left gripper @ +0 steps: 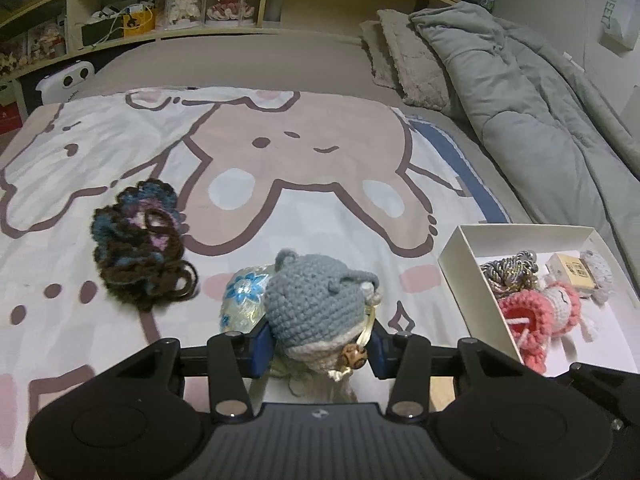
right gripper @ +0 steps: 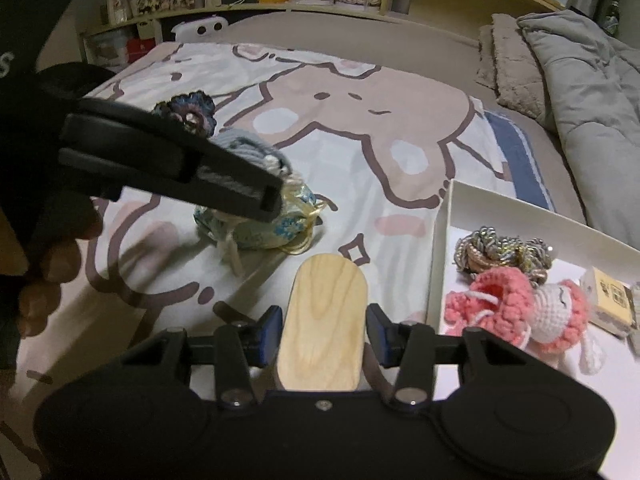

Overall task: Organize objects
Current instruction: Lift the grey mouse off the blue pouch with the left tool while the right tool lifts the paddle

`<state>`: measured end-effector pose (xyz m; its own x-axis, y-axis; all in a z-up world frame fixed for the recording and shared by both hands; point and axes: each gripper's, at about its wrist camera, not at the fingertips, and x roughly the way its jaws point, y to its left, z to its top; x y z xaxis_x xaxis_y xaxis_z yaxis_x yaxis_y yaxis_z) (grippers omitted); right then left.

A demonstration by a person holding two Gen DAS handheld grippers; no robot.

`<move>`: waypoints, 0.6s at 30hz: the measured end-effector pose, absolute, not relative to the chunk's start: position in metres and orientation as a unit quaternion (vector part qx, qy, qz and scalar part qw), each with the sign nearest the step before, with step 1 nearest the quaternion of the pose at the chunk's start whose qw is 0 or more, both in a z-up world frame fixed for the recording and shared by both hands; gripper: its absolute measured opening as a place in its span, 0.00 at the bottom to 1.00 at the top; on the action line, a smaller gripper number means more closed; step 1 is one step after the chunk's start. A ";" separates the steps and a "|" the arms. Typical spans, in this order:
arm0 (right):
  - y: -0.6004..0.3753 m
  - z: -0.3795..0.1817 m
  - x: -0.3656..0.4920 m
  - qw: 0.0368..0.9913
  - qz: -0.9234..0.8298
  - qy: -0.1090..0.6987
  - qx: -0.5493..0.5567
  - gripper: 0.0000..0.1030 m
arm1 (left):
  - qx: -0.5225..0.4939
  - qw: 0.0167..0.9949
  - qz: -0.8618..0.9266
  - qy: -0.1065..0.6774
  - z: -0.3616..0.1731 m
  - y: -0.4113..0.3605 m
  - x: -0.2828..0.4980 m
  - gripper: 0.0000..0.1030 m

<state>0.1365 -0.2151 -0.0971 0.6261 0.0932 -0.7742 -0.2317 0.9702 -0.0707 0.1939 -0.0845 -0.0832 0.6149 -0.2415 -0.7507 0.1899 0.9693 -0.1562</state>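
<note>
My left gripper (left gripper: 320,350) is shut on a grey-blue crochet animal (left gripper: 316,304) and holds it above the bed; it shows in the right wrist view (right gripper: 248,152) behind the left gripper's body. My right gripper (right gripper: 324,330) is shut on a pale wooden piece (right gripper: 326,320), just left of the white box (right gripper: 440,248). The box (left gripper: 460,264) holds a pink crochet doll (right gripper: 520,312), a twisted cord bundle (right gripper: 500,252) and a small printed carton (right gripper: 610,298). A blue-and-gold embroidered pouch (right gripper: 276,224) lies on the blanket under the left gripper. A dark crochet flower (left gripper: 140,240) lies to the left.
The cartoon-print blanket (left gripper: 280,152) covers the bed. A grey duvet (left gripper: 540,120) and a pillow (left gripper: 416,68) lie along the right side. Shelves with dolls (left gripper: 208,4) stand behind the bed. A white device (left gripper: 66,82) sits at the far left edge.
</note>
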 end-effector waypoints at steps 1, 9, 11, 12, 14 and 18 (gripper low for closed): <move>-0.216 -0.095 0.134 0.899 0.090 0.421 -0.079 0.45 | -0.030 0.899 -0.119 0.421 -0.080 -0.084 0.191 0.46; -0.226 -0.079 0.121 0.908 0.078 0.407 -0.061 0.45 | -0.027 0.903 -0.119 0.412 -0.062 -0.080 0.167 0.46; -0.228 -0.074 0.117 0.910 0.077 0.402 -0.056 0.45 | -0.027 0.904 -0.119 0.411 -0.059 -0.078 0.160 0.46; -0.229 -0.072 0.116 0.912 0.077 0.400 -0.054 0.45 | -0.027 0.904 -0.118 0.410 -0.058 -0.076 0.157 0.46; -0.230 -0.067 0.114 0.914 0.076 0.396 -0.049 0.45 | -0.028 0.905 -0.117 0.408 -0.055 -0.073 0.152 0.46; -0.231 -0.060 0.109 0.917 0.076 0.389 -0.046 0.45 | -0.031 0.907 -0.113 0.404 -0.049 -0.066 0.143 0.46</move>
<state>0.1088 -0.2313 -0.0599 0.6867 0.1027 -0.7197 -0.1747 0.9843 -0.0262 0.1432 -0.0659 -0.0486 0.6473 -0.2302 -0.7266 0.1808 0.9725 -0.1471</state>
